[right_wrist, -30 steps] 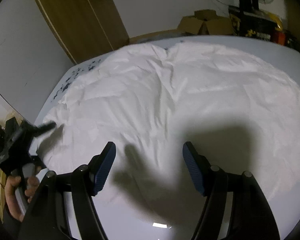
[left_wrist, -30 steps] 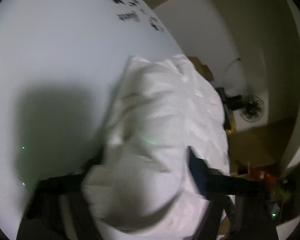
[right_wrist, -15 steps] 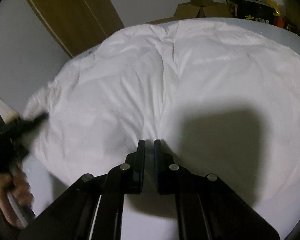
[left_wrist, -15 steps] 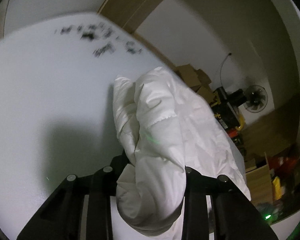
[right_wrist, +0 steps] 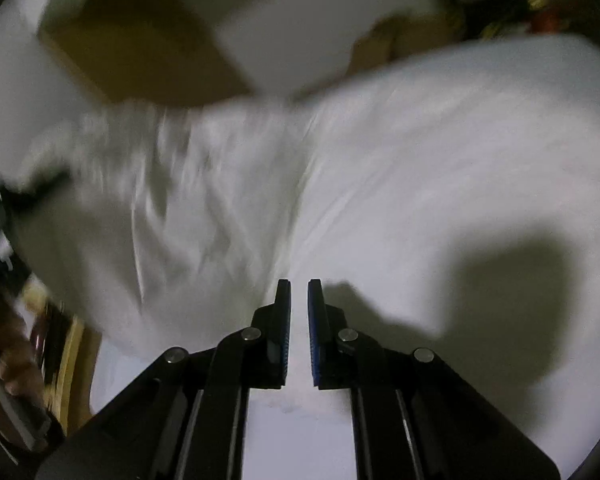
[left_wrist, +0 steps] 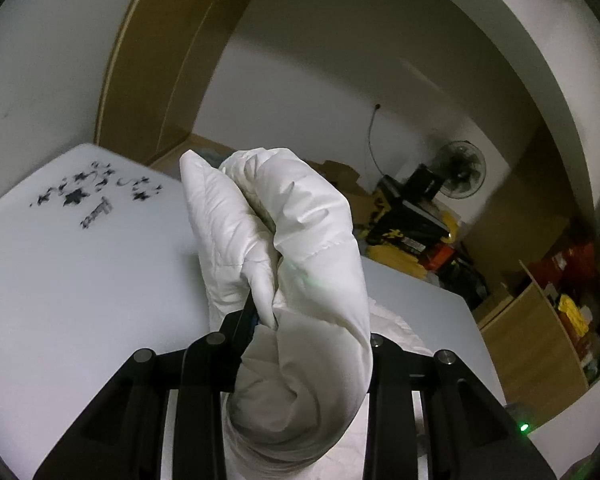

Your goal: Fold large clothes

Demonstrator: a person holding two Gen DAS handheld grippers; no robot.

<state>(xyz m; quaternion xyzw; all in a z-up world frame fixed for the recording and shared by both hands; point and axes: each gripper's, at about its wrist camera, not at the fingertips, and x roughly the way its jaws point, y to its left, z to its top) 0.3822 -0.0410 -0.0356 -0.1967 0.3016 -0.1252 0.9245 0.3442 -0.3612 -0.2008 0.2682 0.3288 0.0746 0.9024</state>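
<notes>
Plainly, the white padded garment [left_wrist: 300, 264] runs forward from the left gripper [left_wrist: 300, 320], whose jaws are clamped on a thick bunched end of it, the roll rising ahead of them and clear of the white table [left_wrist: 80, 280] to their left. The right gripper [right_wrist: 299, 304] has its jaws nearly together at the garment's near edge [right_wrist: 380, 184]; a thin pinch of cloth seems caught there, though blur hides it. From that claw the garment spreads ahead and to both sides. So the fold likely turns on the left end, already raised. Only the right view shows the spread body and the person's hand [right_wrist: 8, 360] at lower left.
</notes>
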